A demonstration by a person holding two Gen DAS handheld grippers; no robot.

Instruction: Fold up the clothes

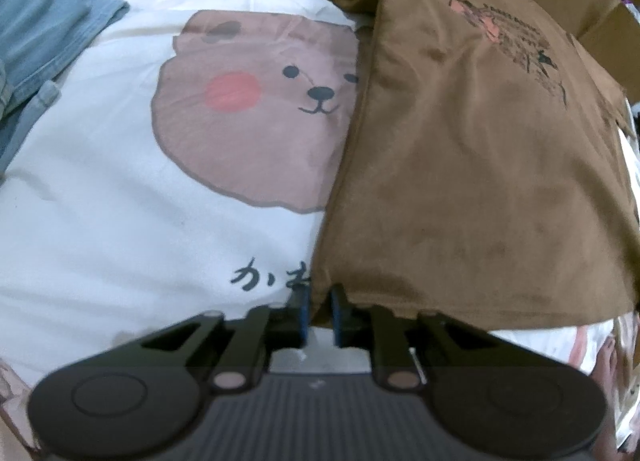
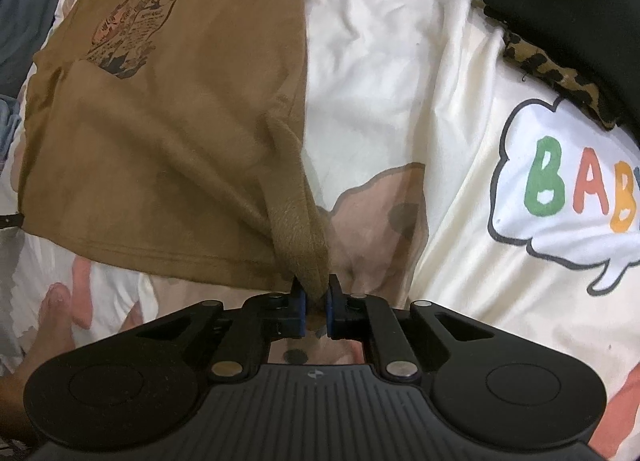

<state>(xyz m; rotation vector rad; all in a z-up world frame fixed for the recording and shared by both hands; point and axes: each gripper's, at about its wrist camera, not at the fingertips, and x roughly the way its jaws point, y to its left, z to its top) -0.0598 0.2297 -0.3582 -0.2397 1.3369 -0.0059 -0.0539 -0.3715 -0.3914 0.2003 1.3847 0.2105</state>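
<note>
I am handling one brown T-shirt [image 1: 472,165] with two grippers, on one white bedspread [image 1: 100,221] printed with cartoon bears. At far left one pile of blue denim [image 1: 36,33] is lying. My left gripper [image 1: 318,315] is pointing steeply down, its narrow jaws pinching the shirt's near left hem corner. The shirt is lying flat with its long axis running away from me — the printed chest at the far end. My right gripper [image 2: 316,311] is tilting down likewise, nearly closed, pinching the bunched right hem corner. Beyond it, one black garment [image 2: 568,1] is sitting.
</note>
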